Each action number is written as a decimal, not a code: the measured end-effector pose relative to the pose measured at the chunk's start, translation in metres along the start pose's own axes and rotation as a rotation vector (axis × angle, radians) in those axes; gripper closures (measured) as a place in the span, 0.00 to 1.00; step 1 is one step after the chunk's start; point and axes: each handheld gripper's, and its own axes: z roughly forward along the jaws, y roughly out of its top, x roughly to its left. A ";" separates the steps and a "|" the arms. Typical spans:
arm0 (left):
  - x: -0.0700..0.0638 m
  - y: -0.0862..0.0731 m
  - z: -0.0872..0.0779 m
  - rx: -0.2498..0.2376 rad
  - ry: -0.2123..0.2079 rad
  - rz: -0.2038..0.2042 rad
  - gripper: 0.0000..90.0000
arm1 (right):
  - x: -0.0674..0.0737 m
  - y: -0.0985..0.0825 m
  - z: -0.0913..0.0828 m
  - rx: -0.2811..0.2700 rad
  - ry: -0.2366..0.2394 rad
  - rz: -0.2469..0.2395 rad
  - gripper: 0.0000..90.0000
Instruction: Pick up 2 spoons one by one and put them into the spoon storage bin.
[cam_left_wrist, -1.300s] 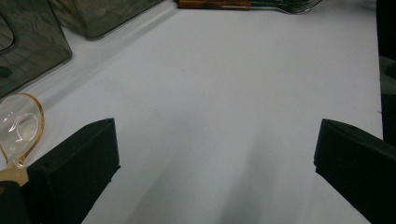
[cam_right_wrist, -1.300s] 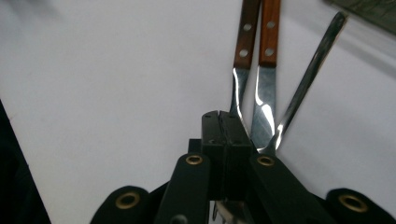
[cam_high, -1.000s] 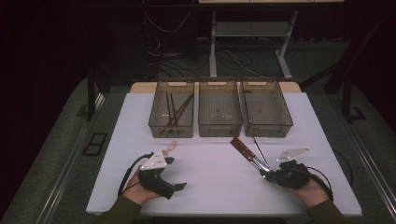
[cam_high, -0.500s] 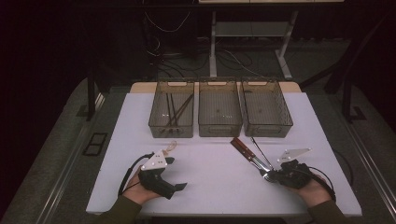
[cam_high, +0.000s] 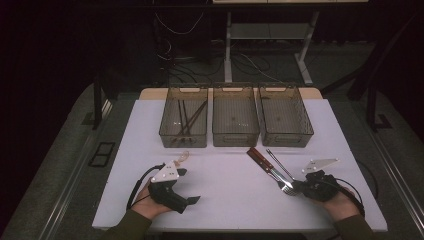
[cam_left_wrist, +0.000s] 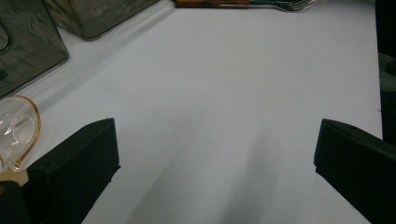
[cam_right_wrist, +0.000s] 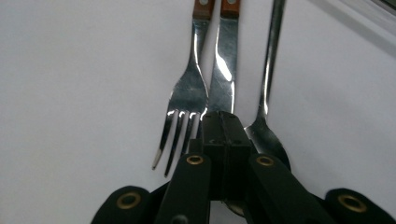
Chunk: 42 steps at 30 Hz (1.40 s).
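Observation:
A wooden-handled fork (cam_right_wrist: 189, 93), a wooden-handled knife (cam_right_wrist: 224, 60) and a metal spoon (cam_right_wrist: 271, 56) lie side by side on the white table. My right gripper (cam_right_wrist: 223, 121) is shut, its joined tips resting over the knife's blade tip; I see nothing between the pads. From above, the knife (cam_high: 260, 157) and spoon (cam_high: 277, 162) point away from my right gripper (cam_high: 295, 186). My left gripper (cam_high: 189, 186) rests at the front left, pointing right. Its jaws stand wide open and empty (cam_left_wrist: 215, 158). A clear plastic spoon (cam_left_wrist: 16, 130) with an amber rim lies beside its left jaw.
Three translucent bins stand in a row at the back: the left bin (cam_high: 183, 140) holds several dark utensils, while the middle bin (cam_high: 235, 139) and right bin (cam_high: 286, 139) look empty. White table (cam_high: 225, 200) lies bare between my hands.

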 end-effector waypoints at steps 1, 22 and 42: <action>0.000 0.000 0.000 0.002 0.001 0.002 0.00 | -0.001 -0.001 0.000 0.001 -0.005 -0.004 1.00; 0.000 0.000 0.000 0.002 0.002 0.001 0.00 | -0.009 -0.011 -0.006 0.009 -0.038 0.007 1.00; 0.001 0.000 0.001 0.002 0.000 -0.001 0.00 | -0.040 -0.016 -0.020 -0.063 -0.084 0.095 1.00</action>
